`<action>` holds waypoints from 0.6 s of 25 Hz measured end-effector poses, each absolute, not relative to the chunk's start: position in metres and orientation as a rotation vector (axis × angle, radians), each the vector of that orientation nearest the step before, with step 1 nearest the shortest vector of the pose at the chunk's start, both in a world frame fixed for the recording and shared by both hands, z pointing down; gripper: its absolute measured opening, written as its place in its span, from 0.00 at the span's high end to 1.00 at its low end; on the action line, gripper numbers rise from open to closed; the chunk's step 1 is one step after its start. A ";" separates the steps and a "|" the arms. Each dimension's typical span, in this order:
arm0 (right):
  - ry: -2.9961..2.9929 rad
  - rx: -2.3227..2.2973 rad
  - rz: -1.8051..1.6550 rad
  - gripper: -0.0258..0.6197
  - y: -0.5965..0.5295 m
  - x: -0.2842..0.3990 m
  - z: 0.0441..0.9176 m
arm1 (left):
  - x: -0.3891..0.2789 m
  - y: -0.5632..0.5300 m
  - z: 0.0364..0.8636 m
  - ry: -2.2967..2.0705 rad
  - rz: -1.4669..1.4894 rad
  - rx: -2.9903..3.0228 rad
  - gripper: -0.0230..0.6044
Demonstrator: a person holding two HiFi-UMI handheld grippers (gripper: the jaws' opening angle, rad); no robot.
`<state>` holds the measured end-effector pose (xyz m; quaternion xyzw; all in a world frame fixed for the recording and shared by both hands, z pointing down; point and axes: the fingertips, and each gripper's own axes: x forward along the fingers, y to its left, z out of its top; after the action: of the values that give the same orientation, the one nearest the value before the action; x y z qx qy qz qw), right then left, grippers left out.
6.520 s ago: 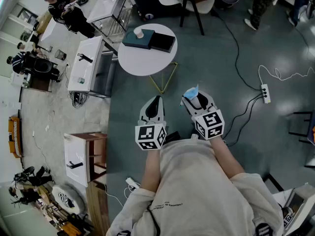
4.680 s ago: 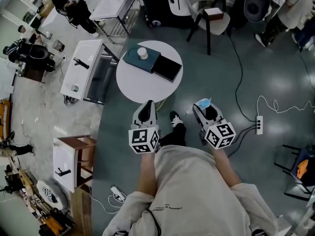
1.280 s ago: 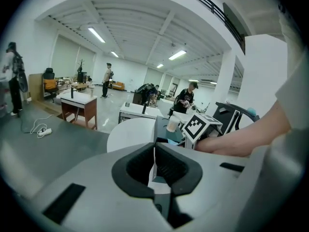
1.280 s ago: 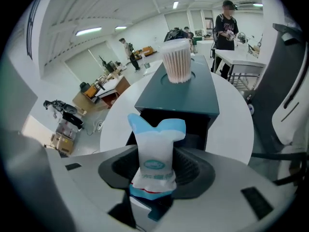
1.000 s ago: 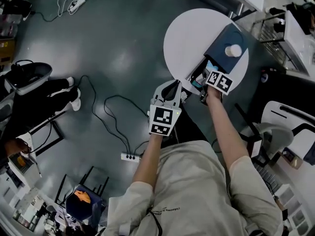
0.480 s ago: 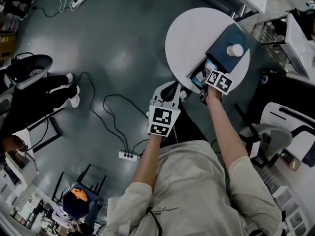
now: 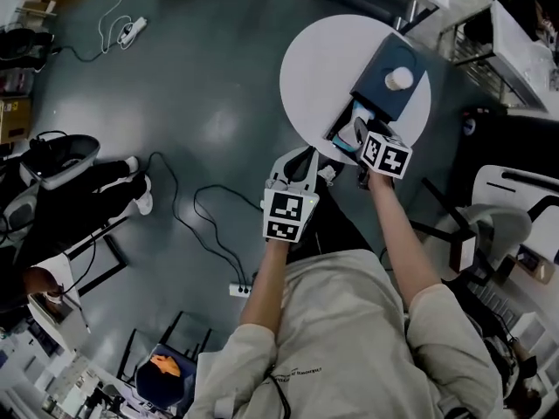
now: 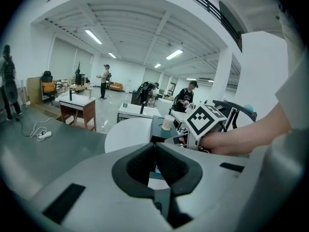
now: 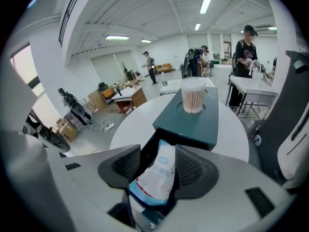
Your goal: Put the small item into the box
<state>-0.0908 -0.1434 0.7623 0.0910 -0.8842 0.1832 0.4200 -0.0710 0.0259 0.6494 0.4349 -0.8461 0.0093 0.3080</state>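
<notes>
A small white and blue packet (image 9: 157,177) is clamped between the jaws of my right gripper (image 9: 155,170). In the head view that gripper (image 7: 358,140) holds the packet (image 7: 348,133) over the open black part of the box (image 7: 339,136), at the near edge of the round white table (image 7: 323,68). The dark teal lid (image 9: 190,122) lies just beyond, with a white cup of swabs (image 9: 193,95) standing on it. My left gripper (image 7: 295,166) hovers off the table's near edge, its jaws shut on nothing (image 8: 154,149).
A power strip (image 7: 238,290) with black cables lies on the dark floor to the left. A black chair (image 7: 54,154) stands far left, a white chair (image 7: 500,206) to the right, and a metal rack (image 7: 476,46) past the table. People stand at distant desks.
I have walked up to the round table. The right gripper with the packet has gone from mid-air over the floor to the open box. In the last second it barely moved.
</notes>
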 end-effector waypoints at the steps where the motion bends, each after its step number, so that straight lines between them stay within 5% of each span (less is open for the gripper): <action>1: -2.236 0.214 0.443 0.61 -0.143 -0.087 0.756 | -0.069 0.024 0.647 -2.235 0.024 1.160 0.92; 15: -2.421 0.045 0.576 0.61 -0.118 0.022 0.690 | -0.003 -0.005 0.602 -2.228 0.030 1.275 0.92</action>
<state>0.0220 -0.1175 0.6898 0.0173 -0.9215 0.2190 0.3204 -0.0033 -0.0049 0.6019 0.4761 -0.8324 0.0113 0.2832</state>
